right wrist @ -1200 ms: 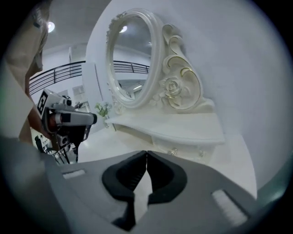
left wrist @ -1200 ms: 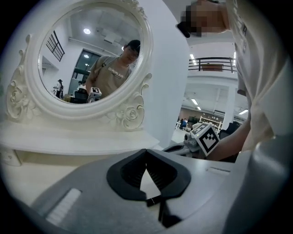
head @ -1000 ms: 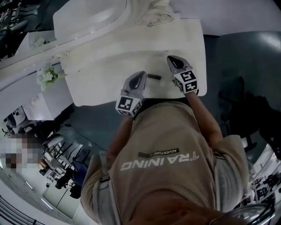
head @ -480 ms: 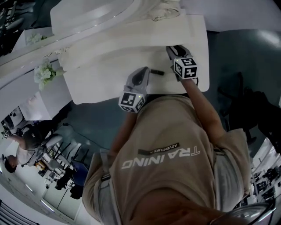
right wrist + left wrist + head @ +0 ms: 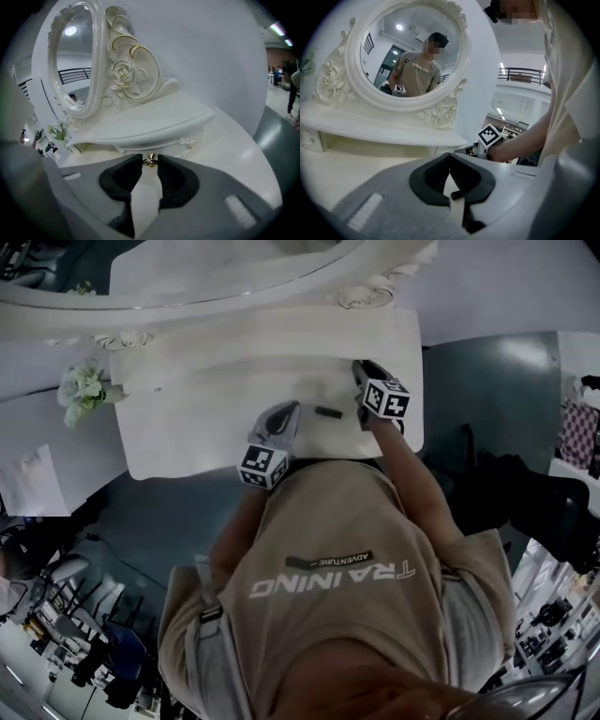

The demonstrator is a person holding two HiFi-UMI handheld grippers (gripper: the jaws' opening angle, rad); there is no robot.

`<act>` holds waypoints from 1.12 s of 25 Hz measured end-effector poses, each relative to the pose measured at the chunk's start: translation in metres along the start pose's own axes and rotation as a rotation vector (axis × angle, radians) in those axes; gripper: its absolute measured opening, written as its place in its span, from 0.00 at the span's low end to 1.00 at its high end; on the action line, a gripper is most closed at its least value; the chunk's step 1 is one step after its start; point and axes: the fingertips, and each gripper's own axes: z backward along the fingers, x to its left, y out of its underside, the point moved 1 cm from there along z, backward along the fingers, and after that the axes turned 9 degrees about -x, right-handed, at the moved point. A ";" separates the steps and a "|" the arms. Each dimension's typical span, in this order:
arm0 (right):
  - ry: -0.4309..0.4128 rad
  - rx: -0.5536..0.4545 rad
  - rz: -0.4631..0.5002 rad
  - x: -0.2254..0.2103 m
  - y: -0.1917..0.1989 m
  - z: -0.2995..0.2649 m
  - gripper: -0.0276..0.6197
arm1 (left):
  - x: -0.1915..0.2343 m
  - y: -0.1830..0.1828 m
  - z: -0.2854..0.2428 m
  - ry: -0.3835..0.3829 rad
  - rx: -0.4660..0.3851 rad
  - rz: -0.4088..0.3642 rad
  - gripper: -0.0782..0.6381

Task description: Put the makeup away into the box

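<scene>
Two grippers [image 5: 289, 409] [image 5: 360, 368], one stick [image 5: 328, 412], one knob [image 5: 150, 160]

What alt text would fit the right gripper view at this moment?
The jaws of the right gripper, which have just been closing, clasp a small gold knob on the front of a white vanity, under its curved shelf. Above stands an oval mirror in a carved frame with roses.

A makeup stick [image 5: 328, 412] lies on the table [image 5: 187, 427] between left claw [image 5: 286, 411] and right claw [image 5: 363, 369], set around a drawer knob [image 5: 149, 160].
</scene>
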 end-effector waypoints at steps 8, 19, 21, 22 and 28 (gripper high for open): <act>0.045 0.002 -0.030 0.009 0.030 0.022 0.21 | 0.026 0.009 0.042 -0.007 -0.010 0.001 0.11; 0.063 -0.013 -0.037 0.015 0.052 0.050 0.21 | 0.016 0.008 0.064 0.019 -0.023 -0.010 0.11; 0.062 -0.013 -0.043 0.015 0.055 0.054 0.21 | 0.012 0.009 0.067 0.021 -0.019 -0.009 0.11; 0.058 -0.015 -0.050 0.016 0.055 0.056 0.21 | 0.010 0.010 0.068 0.021 -0.018 -0.009 0.11; -0.030 0.006 0.082 0.025 0.057 0.071 0.25 | 0.009 0.012 0.068 0.019 -0.014 -0.010 0.11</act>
